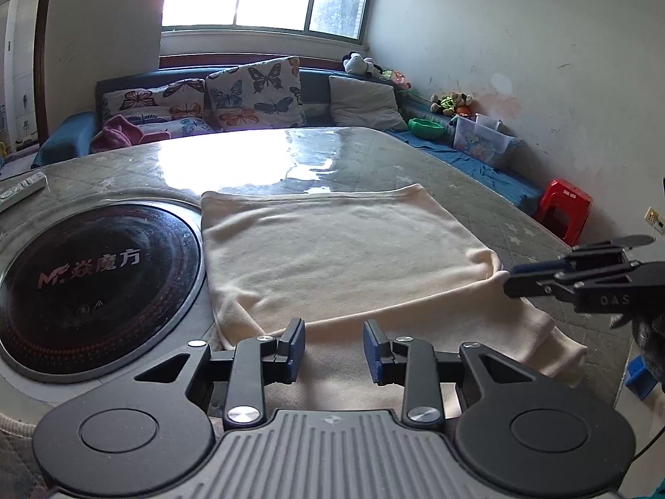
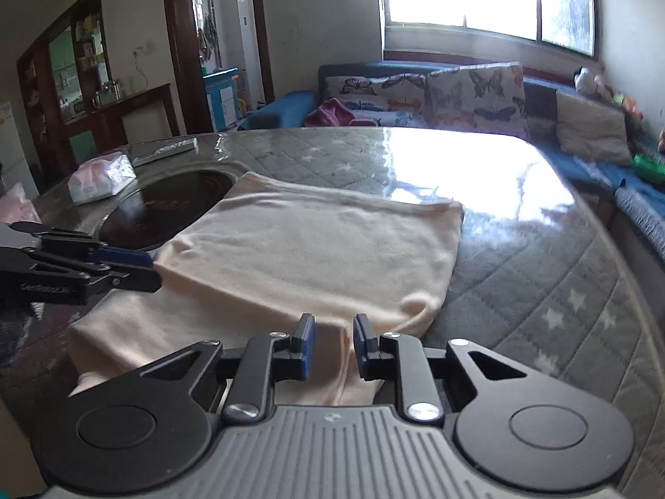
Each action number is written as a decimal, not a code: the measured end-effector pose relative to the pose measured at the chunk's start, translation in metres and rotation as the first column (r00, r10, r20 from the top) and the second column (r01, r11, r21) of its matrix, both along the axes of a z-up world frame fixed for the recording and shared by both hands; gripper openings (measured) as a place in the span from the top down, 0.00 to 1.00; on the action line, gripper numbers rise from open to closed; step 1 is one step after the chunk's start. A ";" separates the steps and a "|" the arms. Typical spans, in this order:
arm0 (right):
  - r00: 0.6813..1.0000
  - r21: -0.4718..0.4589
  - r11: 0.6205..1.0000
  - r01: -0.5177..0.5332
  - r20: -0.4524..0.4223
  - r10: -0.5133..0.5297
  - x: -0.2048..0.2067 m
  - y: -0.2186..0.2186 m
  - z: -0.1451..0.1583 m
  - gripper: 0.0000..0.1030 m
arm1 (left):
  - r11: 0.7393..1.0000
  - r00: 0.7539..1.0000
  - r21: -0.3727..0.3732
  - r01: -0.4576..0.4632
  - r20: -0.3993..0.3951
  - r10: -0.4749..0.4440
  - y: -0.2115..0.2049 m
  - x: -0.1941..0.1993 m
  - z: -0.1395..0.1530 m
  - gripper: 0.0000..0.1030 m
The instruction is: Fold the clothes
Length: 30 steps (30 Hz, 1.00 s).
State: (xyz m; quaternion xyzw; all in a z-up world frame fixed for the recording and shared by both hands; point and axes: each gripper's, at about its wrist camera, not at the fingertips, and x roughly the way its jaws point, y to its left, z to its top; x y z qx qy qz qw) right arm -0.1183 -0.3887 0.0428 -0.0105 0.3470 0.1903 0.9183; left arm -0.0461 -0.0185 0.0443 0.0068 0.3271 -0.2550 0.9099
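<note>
A cream garment (image 1: 332, 249) lies folded on the glass-topped table (image 1: 415, 154), its upper layer doubled over a longer lower layer that reaches the near edge. My left gripper (image 1: 334, 343) stands open just over the near edge of the upper layer, with nothing pressed between its pads. My right gripper (image 1: 509, 280) comes in from the right, its tips at the folded right corner. In the right wrist view the garment (image 2: 311, 249) spreads ahead. There my right gripper (image 2: 333, 334) is open over the cloth, with a small ridge of fabric in its gap. The left gripper (image 2: 156, 270) touches the left fold.
A round black induction cooktop (image 1: 95, 282) is set into the table left of the garment. A remote control (image 2: 166, 149) and a tissue pack (image 2: 99, 179) lie beyond it. A sofa with butterfly cushions (image 1: 253, 91) runs behind the table. A red stool (image 1: 565, 208) stands at the right.
</note>
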 end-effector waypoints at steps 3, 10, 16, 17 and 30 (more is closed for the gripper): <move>1.000 0.001 1.000 -0.009 -0.026 0.009 -0.015 -0.007 0.000 0.79 | 0.999 1.000 0.011 0.030 0.001 -0.030 -0.003 -0.008 0.001 0.67; 0.996 -0.075 0.994 -0.080 -0.034 0.077 -0.044 -0.007 0.001 0.78 | 0.974 0.973 0.041 0.225 0.033 -0.226 -0.033 -0.042 0.002 0.65; 0.990 -0.137 0.981 -0.137 0.000 0.139 -0.043 0.006 -0.009 0.78 | 0.957 0.959 0.078 0.280 0.022 -0.283 -0.056 -0.049 -0.011 0.65; 0.990 -0.134 0.981 -0.140 0.001 0.142 -0.042 0.007 -0.010 0.79 | 0.956 0.959 0.087 0.280 0.020 -0.283 -0.059 -0.049 -0.013 0.65; 0.986 -0.109 0.981 -0.163 -0.038 0.159 -0.053 -0.001 -0.002 0.84 | 0.945 0.949 0.093 0.314 0.003 -0.315 -0.045 -0.044 -0.009 0.94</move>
